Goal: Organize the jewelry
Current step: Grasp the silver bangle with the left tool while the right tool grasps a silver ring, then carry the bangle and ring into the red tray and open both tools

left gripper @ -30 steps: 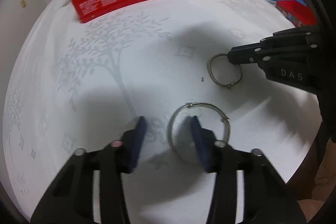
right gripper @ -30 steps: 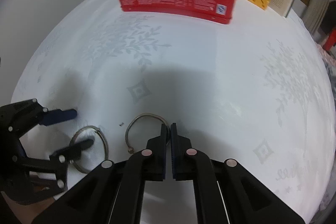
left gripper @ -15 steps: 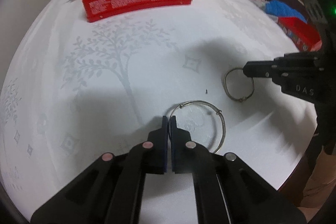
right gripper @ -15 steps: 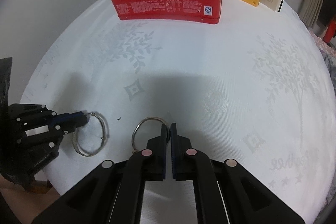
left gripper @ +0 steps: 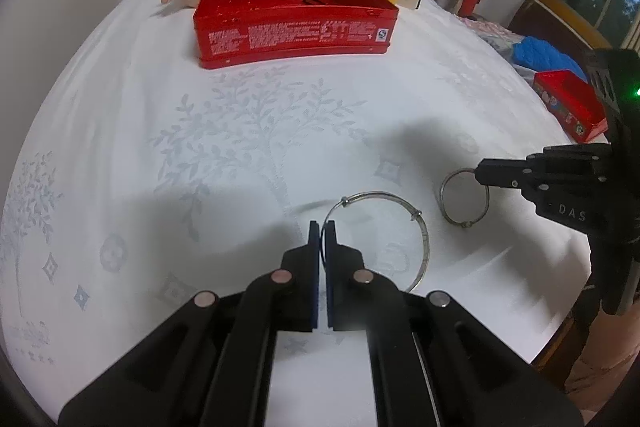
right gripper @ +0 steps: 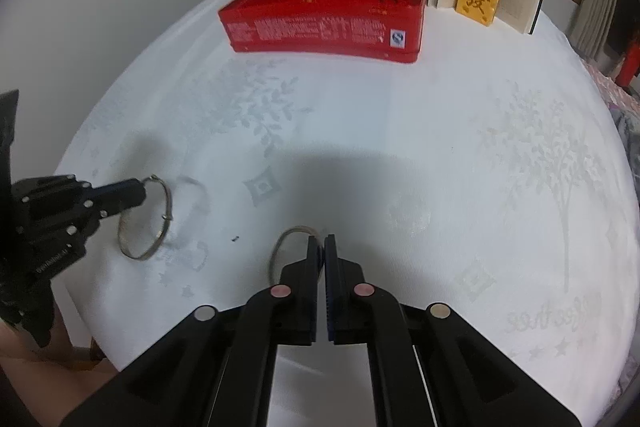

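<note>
Gripping the larger bangle (left gripper: 404, 227) by its near-left rim, the left gripper (left gripper: 319, 227) had its jaws clamped tight on the wire, hoop fanning out to the right of the fingers, seemingly tilted up off the white tablecloth (left gripper: 240, 147). Over on the other side, the right gripper (right gripper: 321, 243) was pinched shut on the smaller bangle (right gripper: 288, 247), ring hanging left of its tips. Dead ahead of both sat the open red tin (left gripper: 296, 19), well apart across the cloth, long side facing them; neither hand looked clearly nearer.
</note>
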`<state>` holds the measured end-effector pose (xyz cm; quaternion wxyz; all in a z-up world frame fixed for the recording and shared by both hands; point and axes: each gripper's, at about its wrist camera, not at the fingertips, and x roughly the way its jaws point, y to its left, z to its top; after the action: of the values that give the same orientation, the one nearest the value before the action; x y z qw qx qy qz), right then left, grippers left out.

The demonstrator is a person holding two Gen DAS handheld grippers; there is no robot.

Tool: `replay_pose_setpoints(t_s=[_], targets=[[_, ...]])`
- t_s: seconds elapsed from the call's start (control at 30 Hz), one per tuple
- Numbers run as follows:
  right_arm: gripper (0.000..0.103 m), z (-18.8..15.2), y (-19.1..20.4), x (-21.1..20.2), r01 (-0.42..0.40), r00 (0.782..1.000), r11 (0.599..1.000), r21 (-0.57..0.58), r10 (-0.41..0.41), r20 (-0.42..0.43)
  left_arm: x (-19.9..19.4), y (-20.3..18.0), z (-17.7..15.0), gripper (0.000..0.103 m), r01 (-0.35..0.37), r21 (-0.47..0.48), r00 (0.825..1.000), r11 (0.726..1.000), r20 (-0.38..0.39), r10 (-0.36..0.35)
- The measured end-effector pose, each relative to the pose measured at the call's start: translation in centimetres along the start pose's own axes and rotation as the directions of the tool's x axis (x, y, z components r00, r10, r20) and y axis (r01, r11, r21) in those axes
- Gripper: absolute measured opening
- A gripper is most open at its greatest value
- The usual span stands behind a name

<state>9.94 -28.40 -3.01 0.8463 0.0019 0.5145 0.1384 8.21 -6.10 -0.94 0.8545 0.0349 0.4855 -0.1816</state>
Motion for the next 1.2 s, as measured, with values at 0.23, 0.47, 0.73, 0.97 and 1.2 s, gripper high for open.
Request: replay_pose_setpoints(t_s=[0.23,0.47,0.73,0.97,1.2], targets=[[0.003,0.0,-0.5,-0.5,-0.03,0.999,1.0,0.009,0.03,0.018,0.4,1.1,0.2,0.001,0.002,-0.024,1.0,1.0,-0.007,-0.002],[0.001,1.2,0.0,-3.3,-0.016,0.997,1.0,-0.02,0.018,0.082,-0.4,1.3,1.1,0.001,0.008,-0.024,1.0,1.0,0.023,-0.008],[0.0,2.7,0.1,-4.2,0.017,0.994,0.999,-0.039,-0.013,0.104,-0.8,1.4,2.6,0.001,0.013,-0.02,0.999,1.0,0.044,-0.013],[0.011,2.1,0.9,-0.1,0.064,0.998,0.994,-0.093,-0.066,-0.019,-0.3,1.9,2.9,0.001,0.026,-0.027,0.999,0.999,0.037,-0.025],[0.013,2.0,-0.8,3.2,0.081,0.991,0.995,-0.049,-0.086,-0.107,-0.1,1.9,2.9,0.002,0.03,-0.022,0.999,0.999,0.031,-0.03]])
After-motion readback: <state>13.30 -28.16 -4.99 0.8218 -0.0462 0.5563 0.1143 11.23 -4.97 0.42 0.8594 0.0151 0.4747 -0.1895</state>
